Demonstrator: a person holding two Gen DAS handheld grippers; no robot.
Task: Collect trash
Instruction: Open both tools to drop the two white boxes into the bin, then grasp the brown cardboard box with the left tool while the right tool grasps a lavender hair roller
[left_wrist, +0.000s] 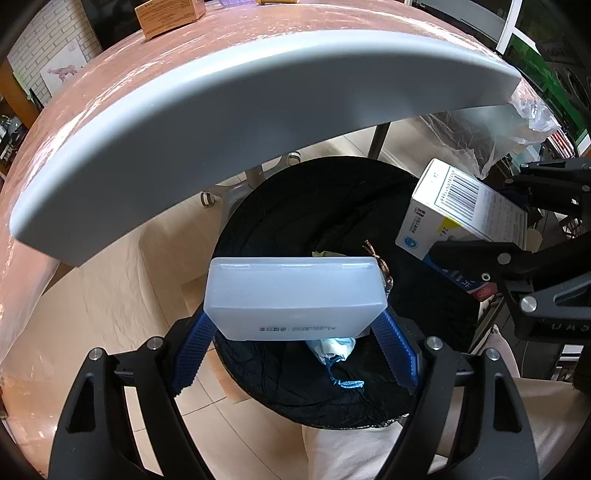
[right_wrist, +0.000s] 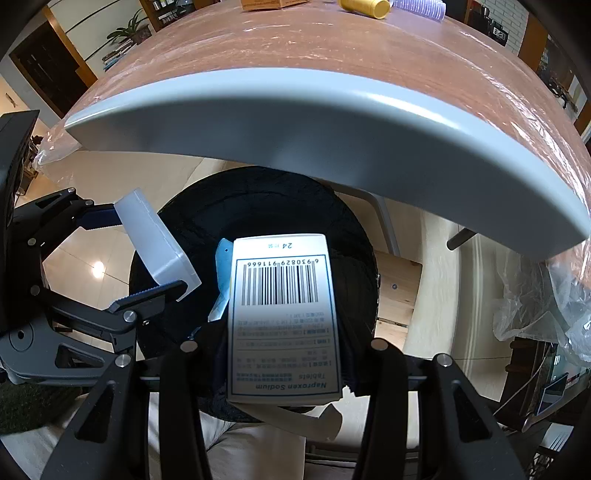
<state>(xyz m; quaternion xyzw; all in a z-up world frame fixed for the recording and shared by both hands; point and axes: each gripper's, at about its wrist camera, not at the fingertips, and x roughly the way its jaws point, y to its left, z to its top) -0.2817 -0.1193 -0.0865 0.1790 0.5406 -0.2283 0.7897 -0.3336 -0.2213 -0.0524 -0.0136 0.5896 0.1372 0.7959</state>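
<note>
Setting: home living or dining room | bench (right_wrist: 332, 62): grey-edged, under clear plastic sheet | floor (left_wrist: 110, 295): glossy beige tile | shelves (right_wrist: 122, 48): books, potted plant (right_wrist: 133, 31) | wall (left_wrist: 48, 48): white brick pattern, animal picture | bin (left_wrist: 332, 206): black-lined, beneath bench edge

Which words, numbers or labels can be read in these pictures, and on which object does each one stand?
"Naproxen Sodium Tablets": medicine box, held in the right gripper.
"6 930829 911666": under the barcode on that box.
"24": top edge of that box, also on its yellow corner in the left wrist view.
Small print on that box: too small to read.
Print on the translucent plastic case, held in the left gripper: blurred.
Brown carton on the table: unreadable.
</note>
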